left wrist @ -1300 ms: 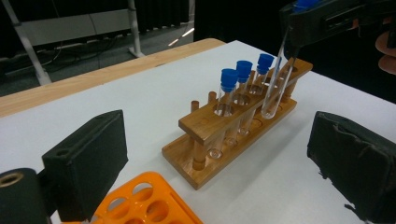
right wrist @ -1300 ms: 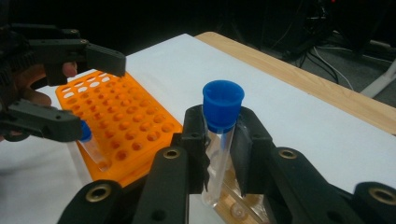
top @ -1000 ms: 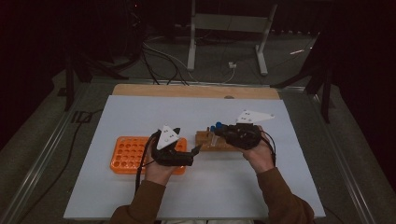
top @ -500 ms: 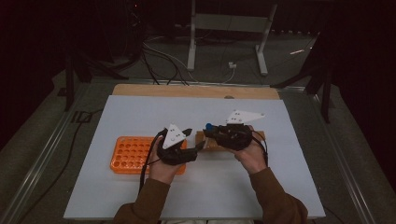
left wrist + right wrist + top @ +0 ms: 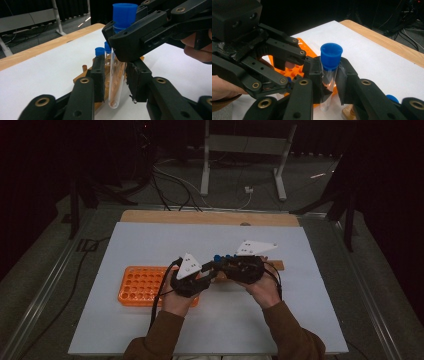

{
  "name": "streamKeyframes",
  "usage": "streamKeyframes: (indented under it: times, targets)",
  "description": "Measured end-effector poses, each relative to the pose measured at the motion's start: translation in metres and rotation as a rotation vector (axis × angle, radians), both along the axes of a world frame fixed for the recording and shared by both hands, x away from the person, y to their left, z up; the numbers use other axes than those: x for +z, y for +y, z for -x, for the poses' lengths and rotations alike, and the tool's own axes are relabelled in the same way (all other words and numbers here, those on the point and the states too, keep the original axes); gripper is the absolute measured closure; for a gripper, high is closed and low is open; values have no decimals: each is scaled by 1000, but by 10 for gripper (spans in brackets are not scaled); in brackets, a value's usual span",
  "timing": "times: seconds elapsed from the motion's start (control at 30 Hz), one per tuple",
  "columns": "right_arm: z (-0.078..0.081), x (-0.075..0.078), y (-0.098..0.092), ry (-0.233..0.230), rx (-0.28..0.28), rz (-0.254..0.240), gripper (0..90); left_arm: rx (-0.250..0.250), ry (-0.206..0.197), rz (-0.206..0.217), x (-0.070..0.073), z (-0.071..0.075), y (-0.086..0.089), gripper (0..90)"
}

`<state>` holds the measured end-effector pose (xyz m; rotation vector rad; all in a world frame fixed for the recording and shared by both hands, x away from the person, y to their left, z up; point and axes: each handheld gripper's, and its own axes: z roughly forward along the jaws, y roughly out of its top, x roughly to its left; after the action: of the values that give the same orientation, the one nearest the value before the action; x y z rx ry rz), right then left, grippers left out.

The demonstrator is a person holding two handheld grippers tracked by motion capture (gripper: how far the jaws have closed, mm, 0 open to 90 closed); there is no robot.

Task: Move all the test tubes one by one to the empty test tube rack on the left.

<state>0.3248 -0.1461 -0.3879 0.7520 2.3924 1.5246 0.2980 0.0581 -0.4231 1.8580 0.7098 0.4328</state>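
Both grippers on one blue-capped test tube (image 5: 117, 72), held upright mid-bench above the wooden rack (image 5: 274, 265). Right gripper (image 5: 329, 82) pinches it just under the cap. Left gripper (image 5: 115, 77) has just been closing, tube between its jaws, pads at the glass lower down. Orange rack (image 5: 140, 284) toward the bench's left edge.

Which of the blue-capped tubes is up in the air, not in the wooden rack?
The tube between both grippers' jaws: the right gripper clamps it under its blue cap. The other capped tubes stand in the wooden rack behind.
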Motion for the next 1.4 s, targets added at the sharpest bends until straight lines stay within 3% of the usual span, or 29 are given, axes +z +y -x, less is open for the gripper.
streamKeyframes:
  times: [0.1,0.23,0.37,0.5,0.73,1.07,1.4]
  targets:
    - [0,0,0,-1,3,-1,767,-10,-6,-2,-1,0,-1,773]
    - [0,0,-1,2,9,-8,748,-9,-18,-11,-1,1,-1,781]
    - [-2,2,-7,13,18,-75,573,11,-17,-22,-1,-1,2,783]
    - [-4,3,-16,17,-10,-101,400,40,-9,-12,-2,-3,7,783]
    - [-5,-1,-23,2,-91,-70,169,77,-6,4,-1,-5,19,783]
    - [-8,-12,-39,-6,-178,-19,24,115,-11,11,1,-4,38,783]
    - [-5,-15,-61,-17,-224,-6,1,148,-9,28,0,-1,55,783]
